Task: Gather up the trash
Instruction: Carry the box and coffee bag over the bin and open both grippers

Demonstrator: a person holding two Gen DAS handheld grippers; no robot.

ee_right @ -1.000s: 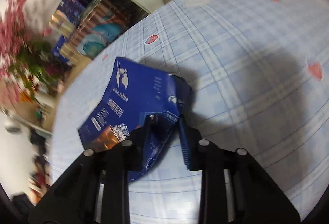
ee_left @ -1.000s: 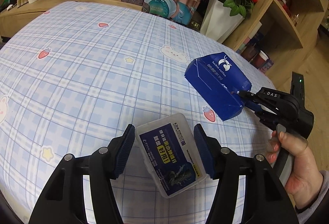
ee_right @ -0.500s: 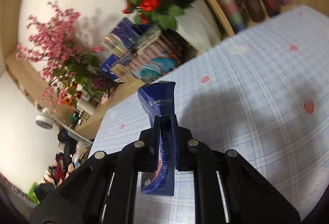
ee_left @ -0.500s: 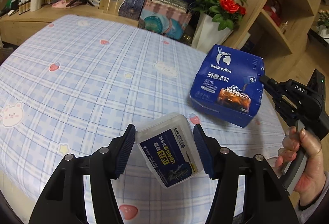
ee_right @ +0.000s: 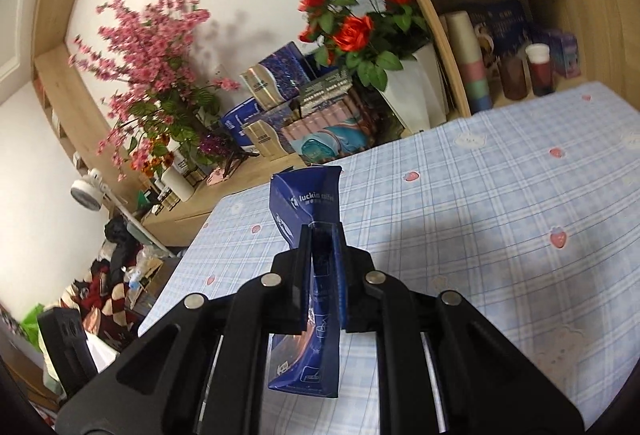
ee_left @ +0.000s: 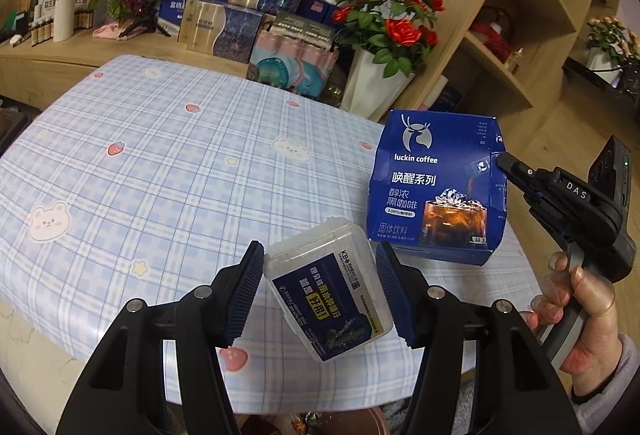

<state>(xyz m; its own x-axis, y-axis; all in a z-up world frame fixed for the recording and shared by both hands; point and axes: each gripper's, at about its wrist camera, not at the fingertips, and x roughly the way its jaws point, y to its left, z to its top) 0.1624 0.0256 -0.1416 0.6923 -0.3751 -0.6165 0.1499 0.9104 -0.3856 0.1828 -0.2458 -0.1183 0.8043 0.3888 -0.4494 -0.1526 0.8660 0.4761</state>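
My left gripper (ee_left: 320, 295) is shut on a clear plastic case with a dark blue label (ee_left: 328, 287), held tilted above the near edge of the checked table (ee_left: 160, 175). At the right of the left wrist view, my right gripper (ee_left: 502, 160), held by a hand (ee_left: 576, 299), pinches the right edge of a flattened blue coffee box (ee_left: 436, 187) that hangs upright above the table. In the right wrist view that blue coffee box (ee_right: 310, 203) shows edge-on, squeezed between the shut jaws of the right gripper (ee_right: 323, 235).
Gift boxes (ee_left: 224, 19) and a white vase of red roses (ee_left: 380, 75) crowd the far side of the table. Wooden shelves (ee_left: 520, 15) rise at the right. A rounded reddish rim (ee_left: 360, 423) shows below the table's near edge. Clutter (ee_right: 112, 283) lies on the floor at left.
Both grippers have risen with their loads. The blue box was lifted off the table and swung from lying flat to hanging upright. The right jaws closed tighter on its edge.
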